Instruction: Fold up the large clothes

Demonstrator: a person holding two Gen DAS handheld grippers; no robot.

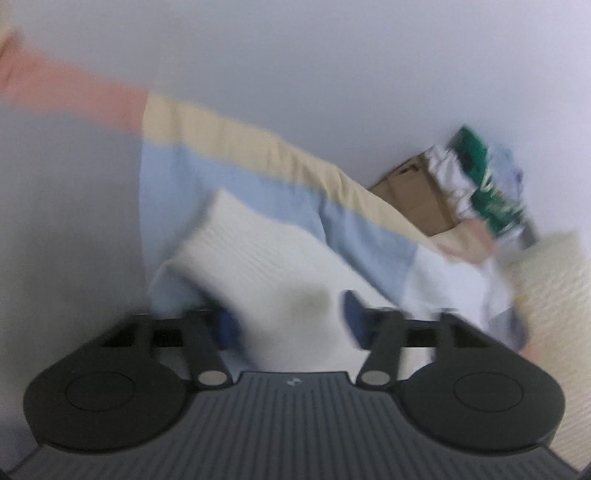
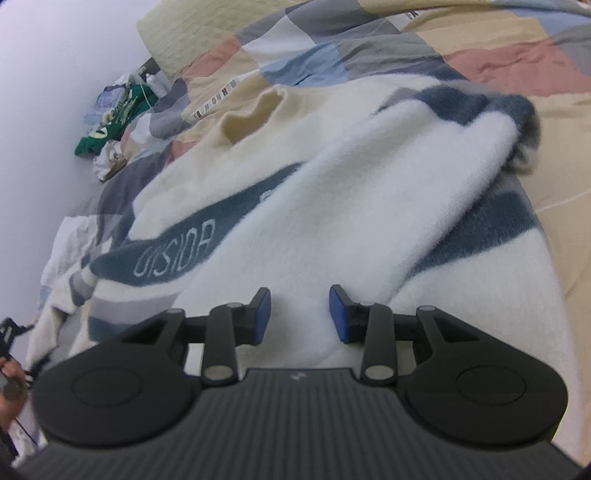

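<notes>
A cream sweater with dark blue stripes and white lettering point(image 2: 303, 206) lies spread on the patchwork bed cover point(image 2: 498, 62). One sleeve is folded across its body toward the upper right. My right gripper point(image 2: 300, 315) is open just above the sweater's lower part, its blue pads apart with nothing between them. In the blurred left wrist view a cream knit part of the sweater point(image 1: 266, 266) lies between the pads of my left gripper point(image 1: 290, 325). The pads stand wide apart and I cannot tell whether they press the cloth.
A pile of other clothes with a green garment point(image 2: 114, 118) lies by the wall; it shows in the left wrist view point(image 1: 487, 184) over a brown cardboard box point(image 1: 413, 199). A cream pillow point(image 2: 192, 33) sits at the bed's head. The white wall point(image 1: 295, 55) borders the bed.
</notes>
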